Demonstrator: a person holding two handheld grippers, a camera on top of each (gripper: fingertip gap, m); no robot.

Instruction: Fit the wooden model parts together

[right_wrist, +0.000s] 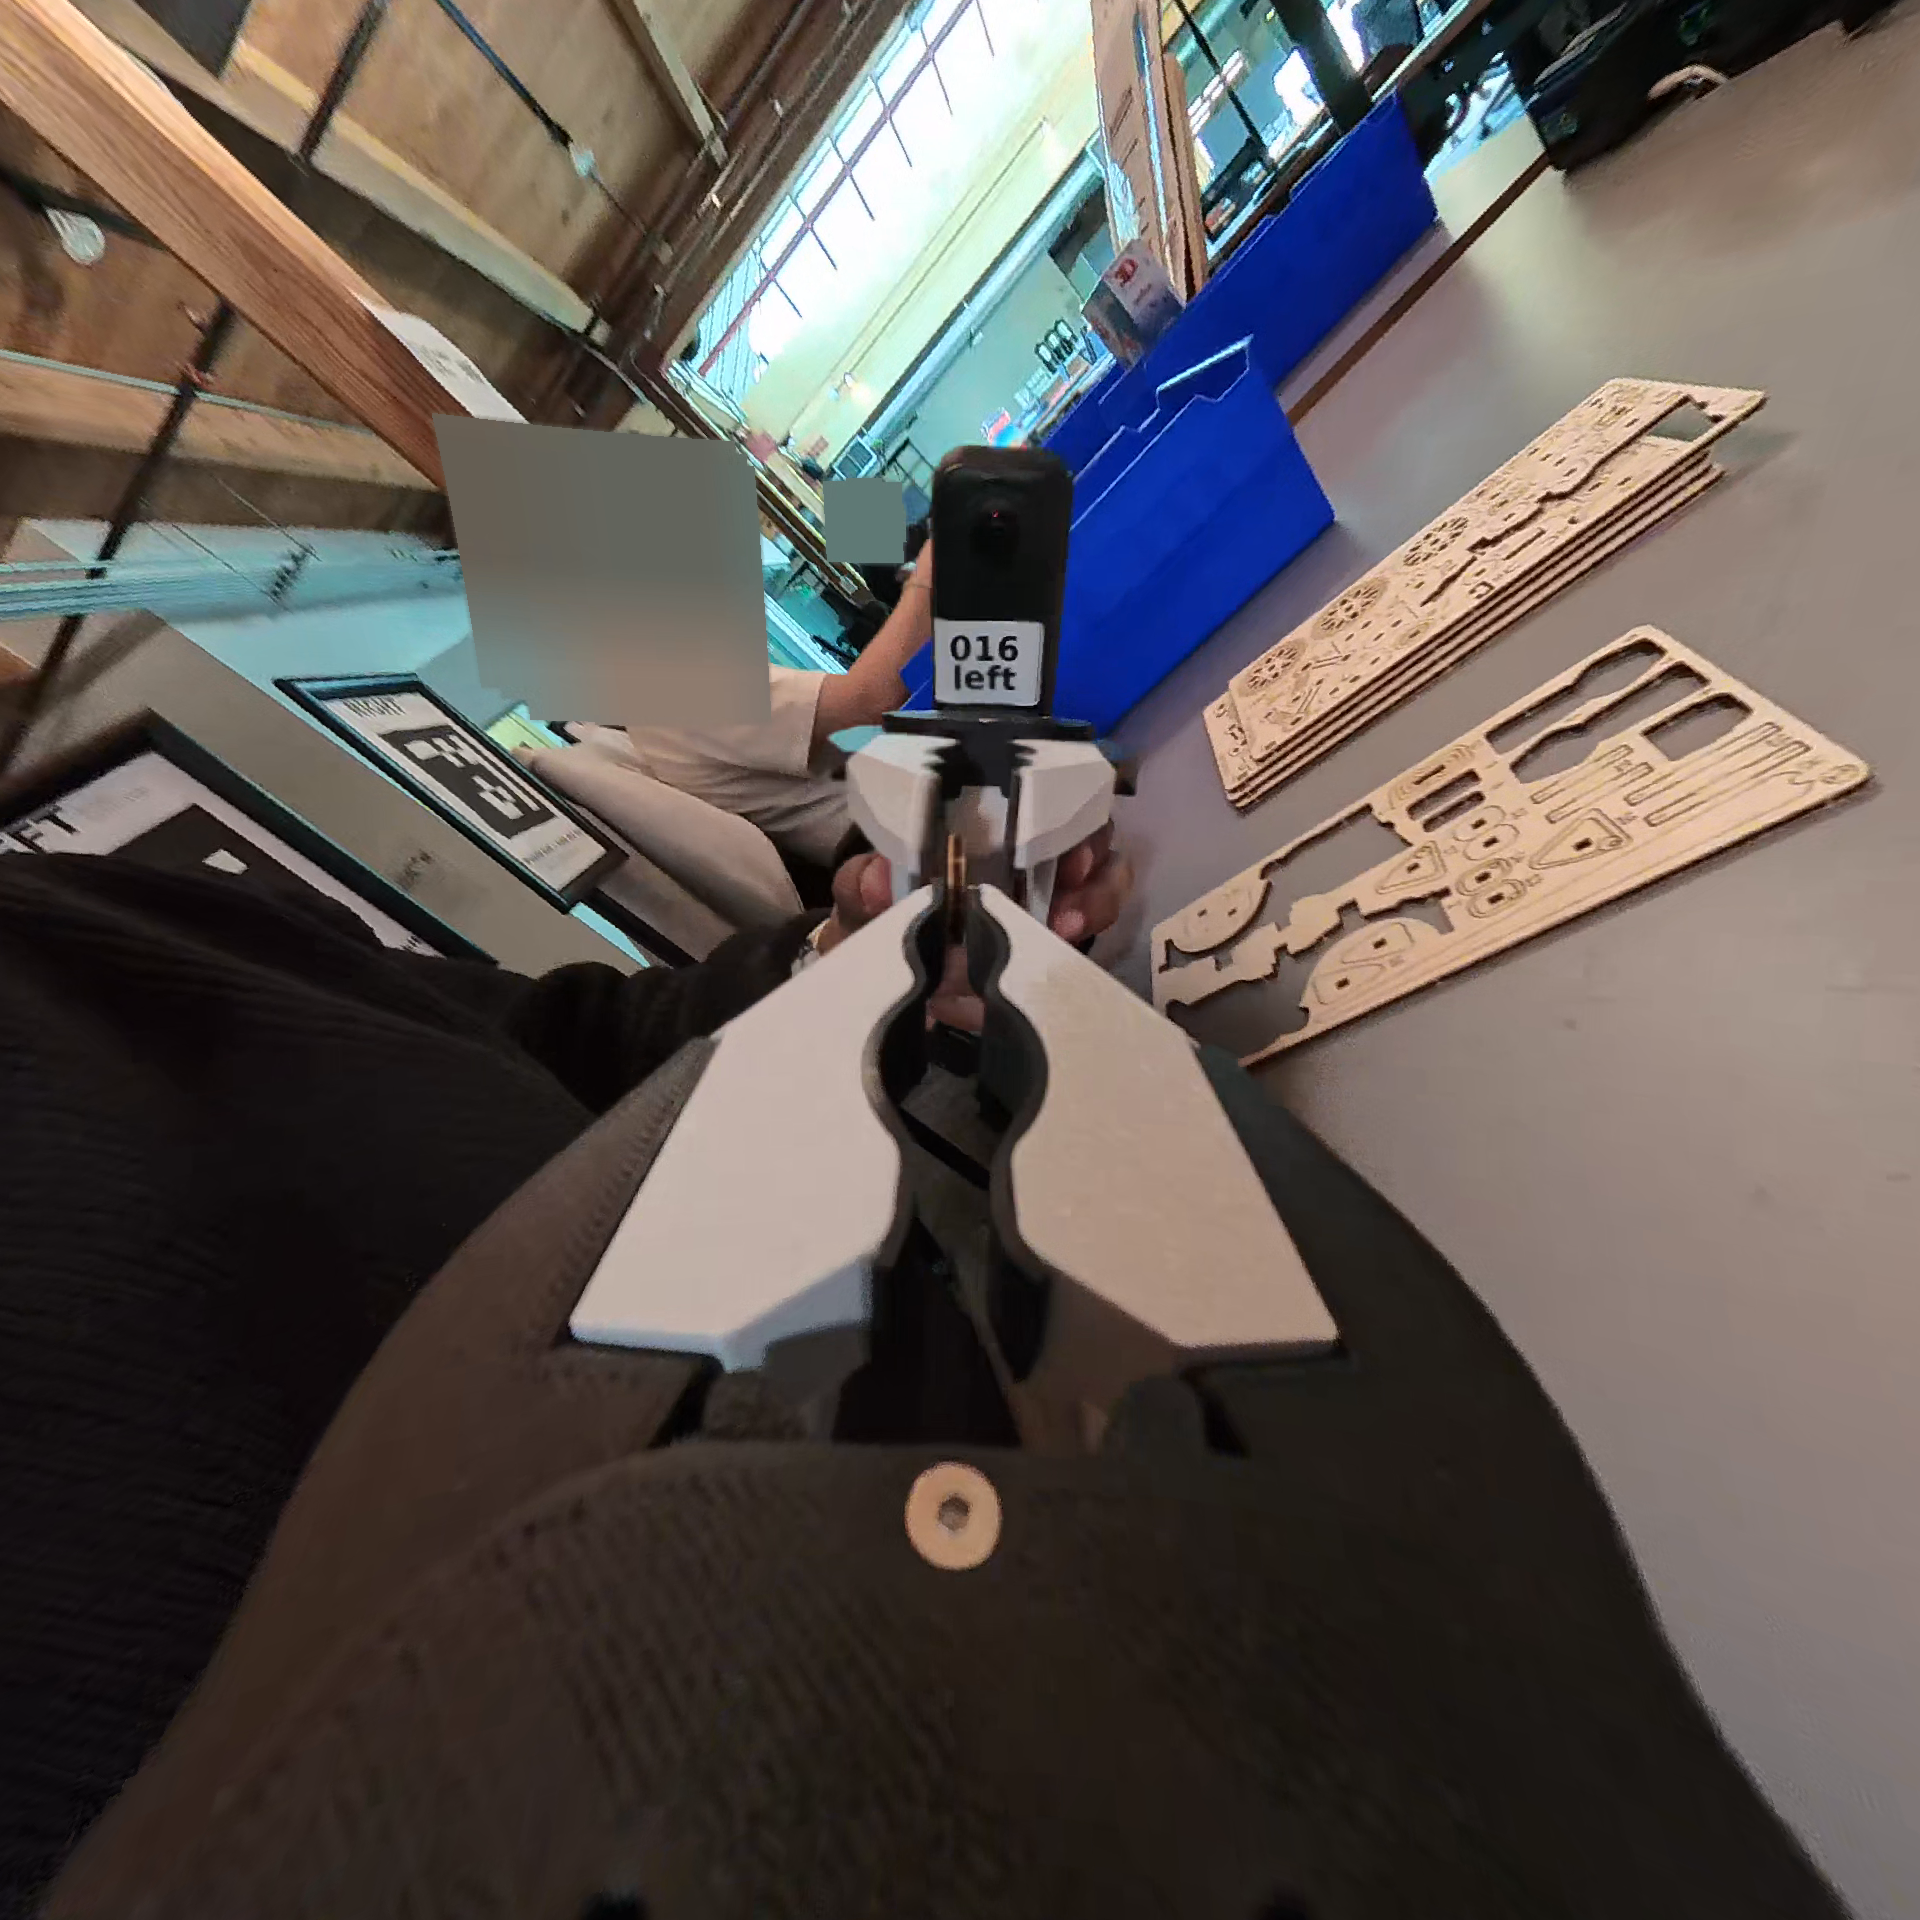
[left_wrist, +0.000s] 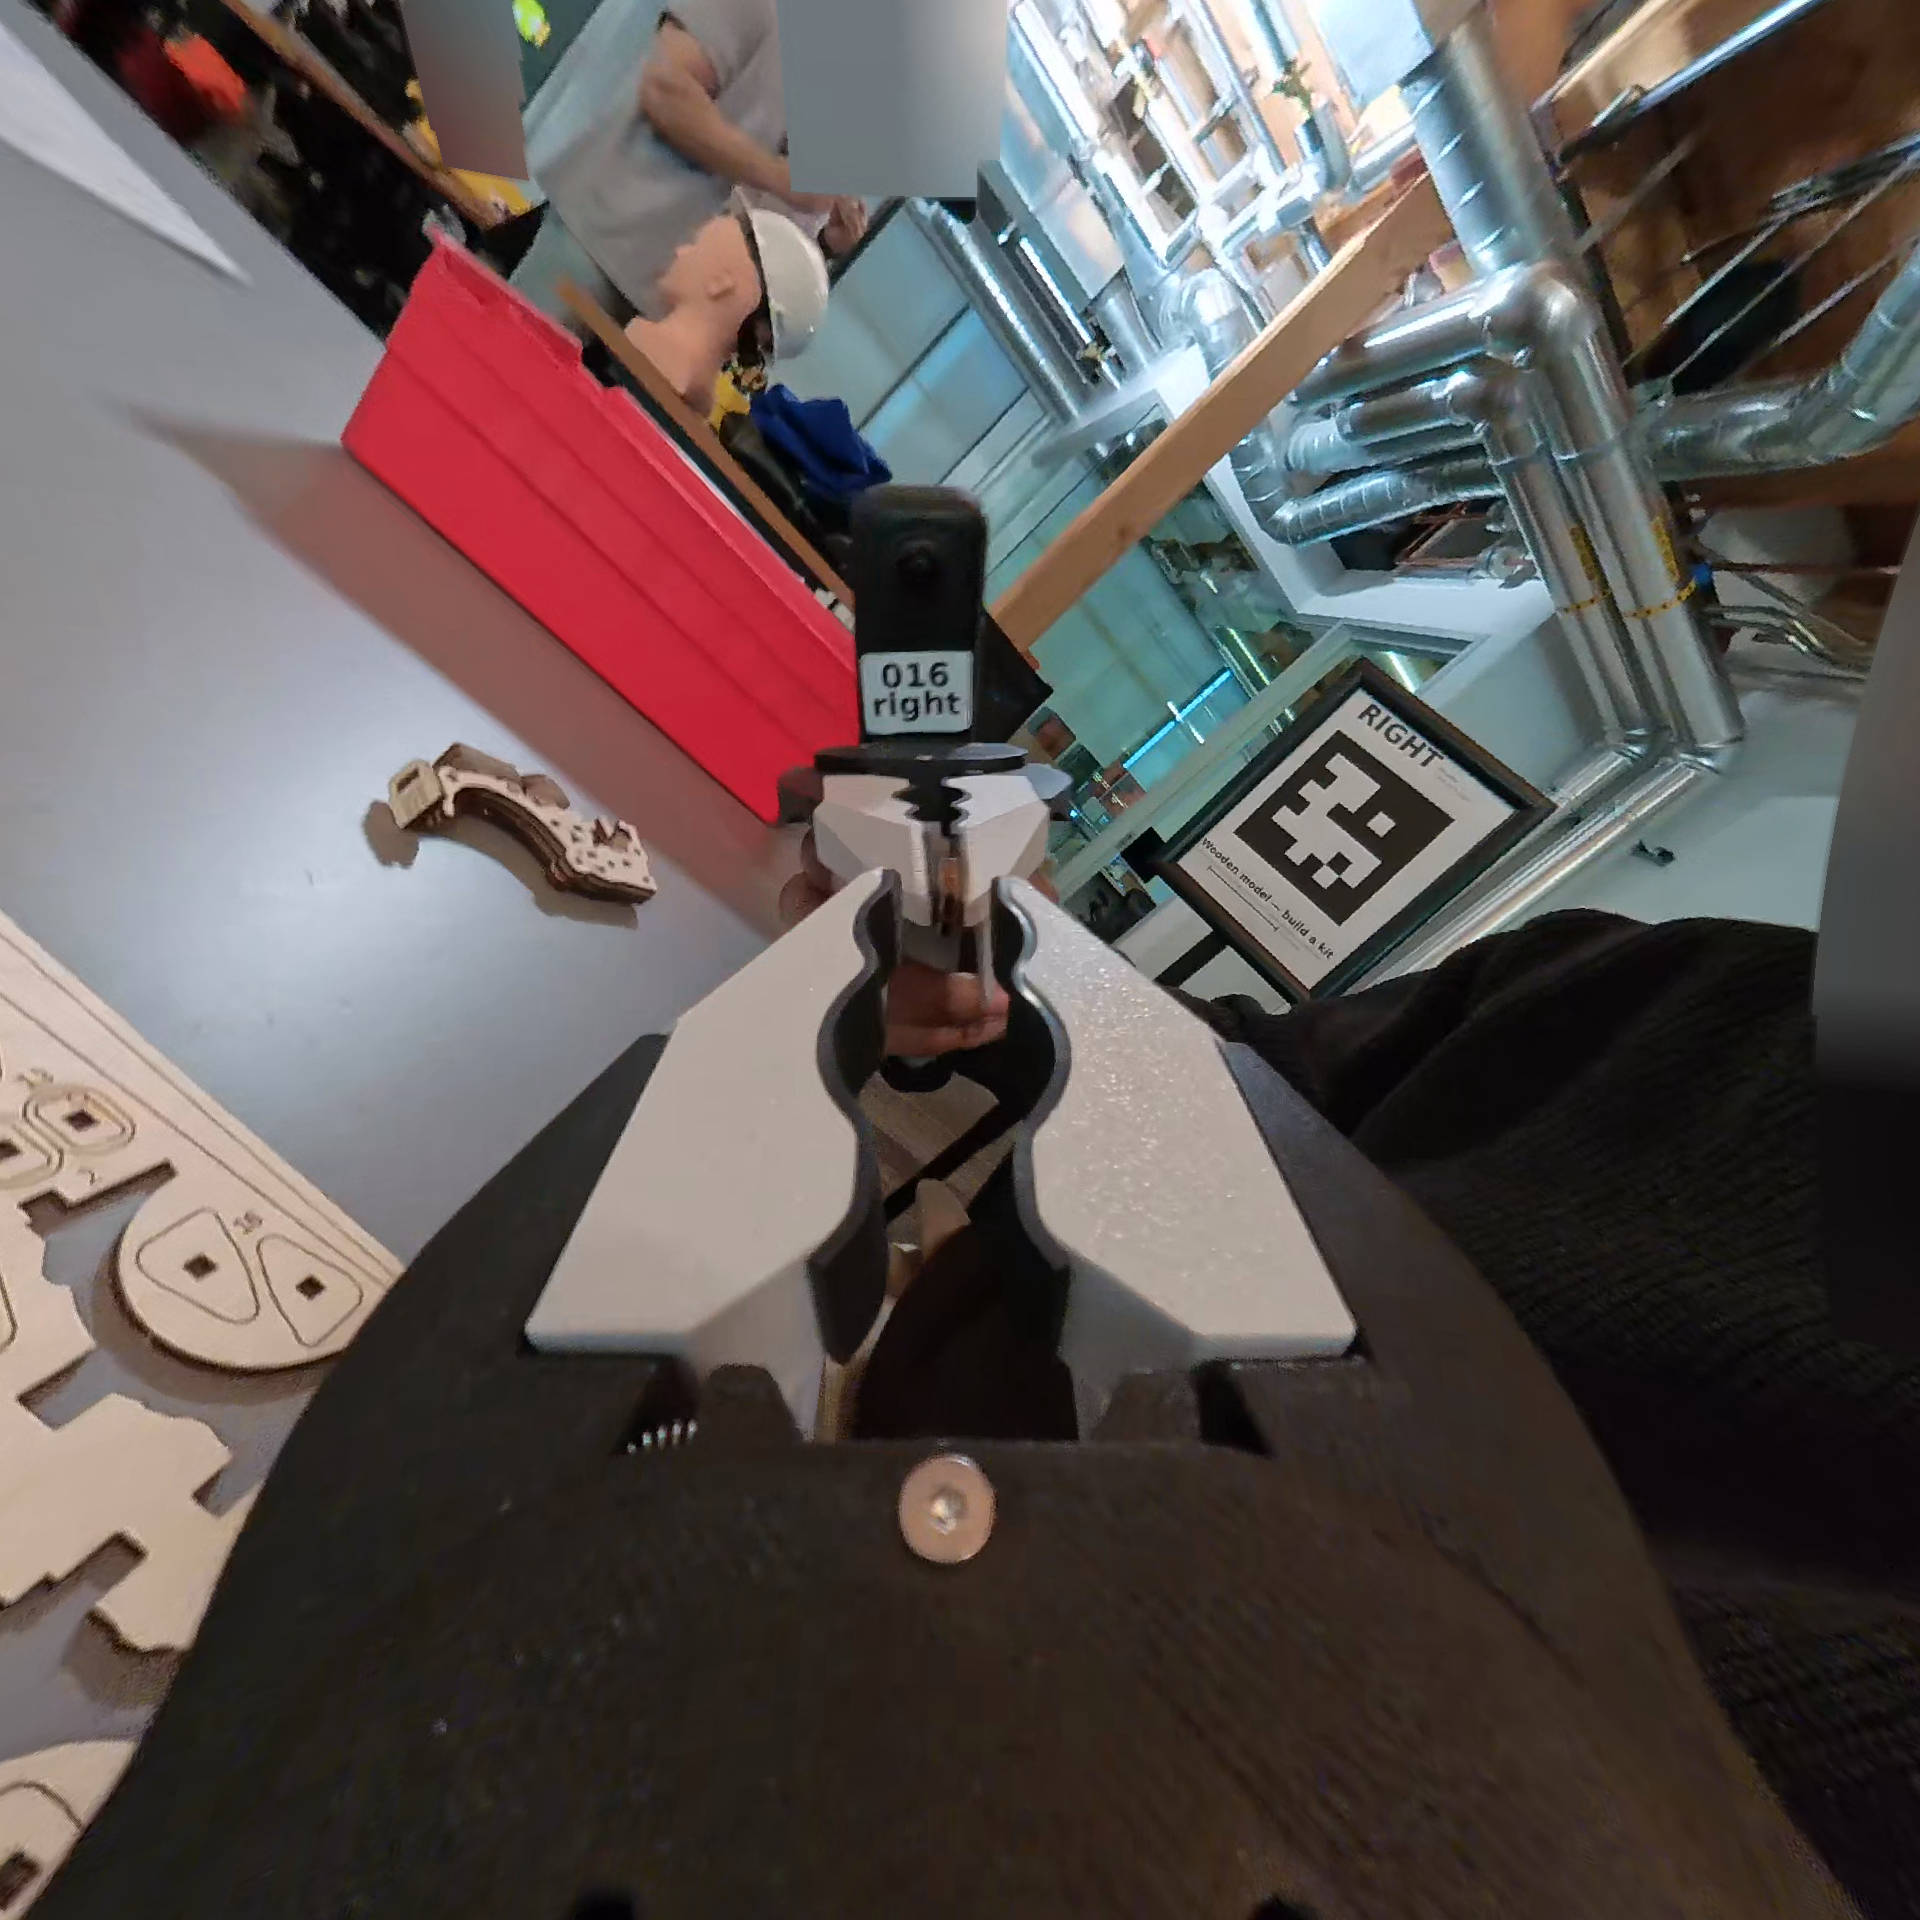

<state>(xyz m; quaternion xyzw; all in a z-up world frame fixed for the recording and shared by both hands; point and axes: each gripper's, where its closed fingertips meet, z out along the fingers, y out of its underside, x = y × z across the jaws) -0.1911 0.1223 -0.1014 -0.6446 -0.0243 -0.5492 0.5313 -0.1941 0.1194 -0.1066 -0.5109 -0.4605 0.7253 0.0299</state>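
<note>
Grippers face each other tip to tip above the grey table point(left_wrist: 260, 644). Right gripper point(right_wrist: 958, 904) pinches a thin wooden piece point(right_wrist: 956, 868) edge-on; left gripper point(left_wrist: 940, 899) is parted at the tips, nothing clearly gripped. Part-built wooden assembly point(left_wrist: 525, 831) lies near the red bin point(left_wrist: 603, 540); cut-out sheet point(right_wrist: 1507, 842) lies flat beside the sheet stack point(right_wrist: 1475, 592).
</note>
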